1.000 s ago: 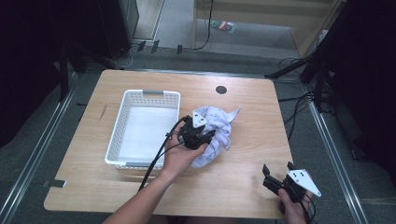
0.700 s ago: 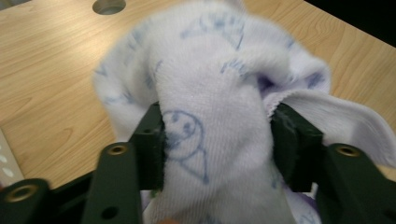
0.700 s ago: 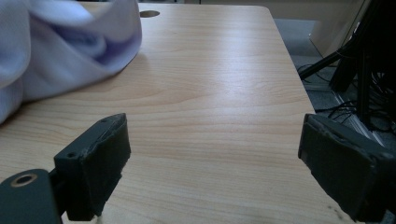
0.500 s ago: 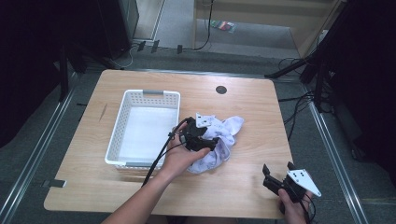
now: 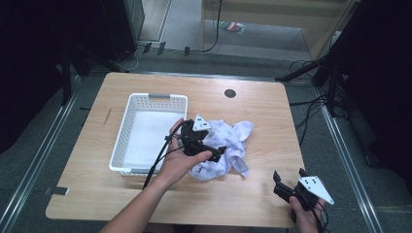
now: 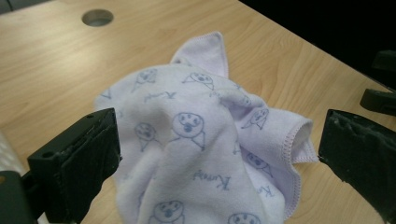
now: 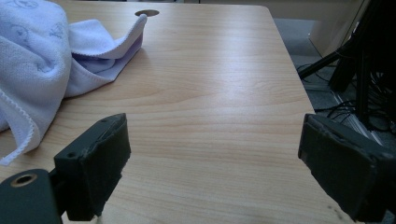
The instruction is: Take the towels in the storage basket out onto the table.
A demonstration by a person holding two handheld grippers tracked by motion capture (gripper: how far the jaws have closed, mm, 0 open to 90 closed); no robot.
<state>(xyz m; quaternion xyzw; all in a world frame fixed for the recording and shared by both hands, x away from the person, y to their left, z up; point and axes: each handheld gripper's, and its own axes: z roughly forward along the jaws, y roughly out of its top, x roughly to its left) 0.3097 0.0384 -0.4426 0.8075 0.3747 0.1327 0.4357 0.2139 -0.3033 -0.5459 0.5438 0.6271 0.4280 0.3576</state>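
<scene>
so, near to far, as label lines:

near edge: my right claw (image 5: 287,180) hovers low by the near right corner of the table (image 5: 262,109), its jaws spread wide with only bare wood between them in the right gripper view (image 7: 212,154).
open room: bare wood runs ahead of my right claw up to the far edge, and the table's right edge drops off close beside it.
left claw: my left claw (image 5: 214,148) sits mid-table, its jaws spread wide and pinching nothing.
cloth: the pale lilac cloth (image 6: 201,154) with little printed faces lies crumpled in a raised heap just ahead of and between my left jaws; in the left gripper view it bulges up in the gap, and i cannot tell whether either jaw touches it.
cloth on table: seen from the high view the cloth (image 5: 226,145) lies in the middle of the table, just right of the basket, well apart from my right claw.
cloth edge: one stitched corner (image 7: 126,35) curls up toward the far side.
in the way: the white basket (image 5: 127,133) stands just left of my left hand (image 5: 177,162), its rim close beside my cable.
farther: a round hole (image 5: 230,93) sits in the tabletop beyond the cloth, near the far edge.
beyond the table: cables (image 5: 311,114) and dark stand legs crowd the floor to the right.
</scene>
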